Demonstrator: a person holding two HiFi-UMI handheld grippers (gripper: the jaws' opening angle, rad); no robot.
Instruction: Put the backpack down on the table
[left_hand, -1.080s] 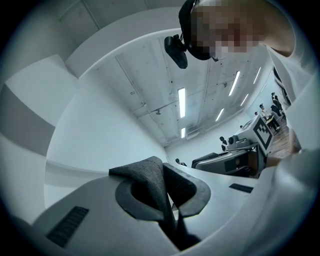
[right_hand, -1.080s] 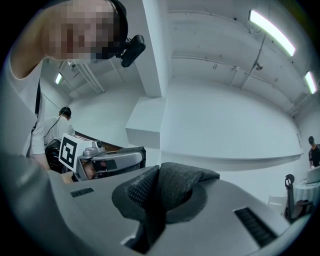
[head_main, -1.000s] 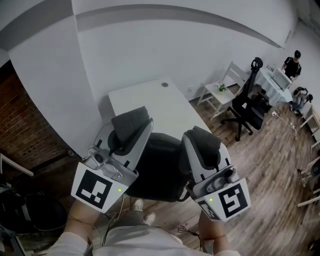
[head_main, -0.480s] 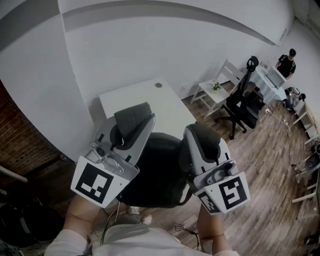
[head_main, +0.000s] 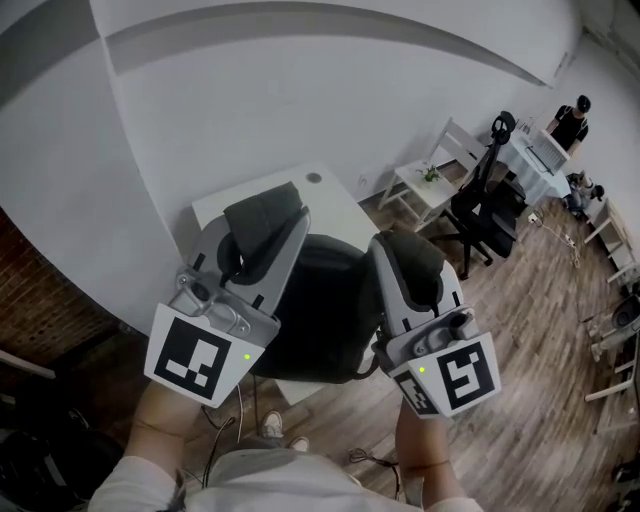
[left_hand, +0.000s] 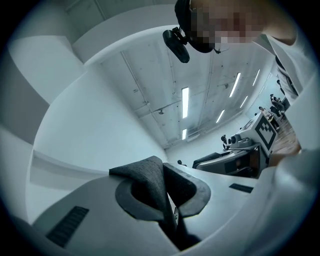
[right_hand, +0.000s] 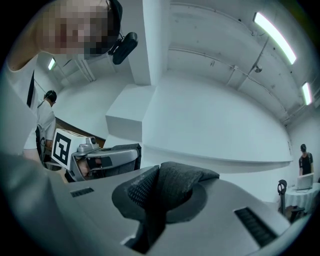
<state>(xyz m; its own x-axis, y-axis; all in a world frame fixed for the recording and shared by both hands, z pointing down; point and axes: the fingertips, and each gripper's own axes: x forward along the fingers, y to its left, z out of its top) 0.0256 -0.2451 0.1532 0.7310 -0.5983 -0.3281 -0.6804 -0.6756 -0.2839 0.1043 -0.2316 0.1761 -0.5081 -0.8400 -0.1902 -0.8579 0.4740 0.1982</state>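
Both tongs clenched: left gripper (head_main: 262, 215) & right gripper (head_main: 405, 255) each pinch the black backpack (head_main: 320, 310), prob. by its straps, mid-air at the white desk (head_main: 332, 205) near edge. Set-down not yet done.

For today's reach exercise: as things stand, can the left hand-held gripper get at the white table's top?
Probably yes. The table lies just ahead of and below the left hand-held gripper, with nothing visible in the way. It is shut on the backpack, which would come along.
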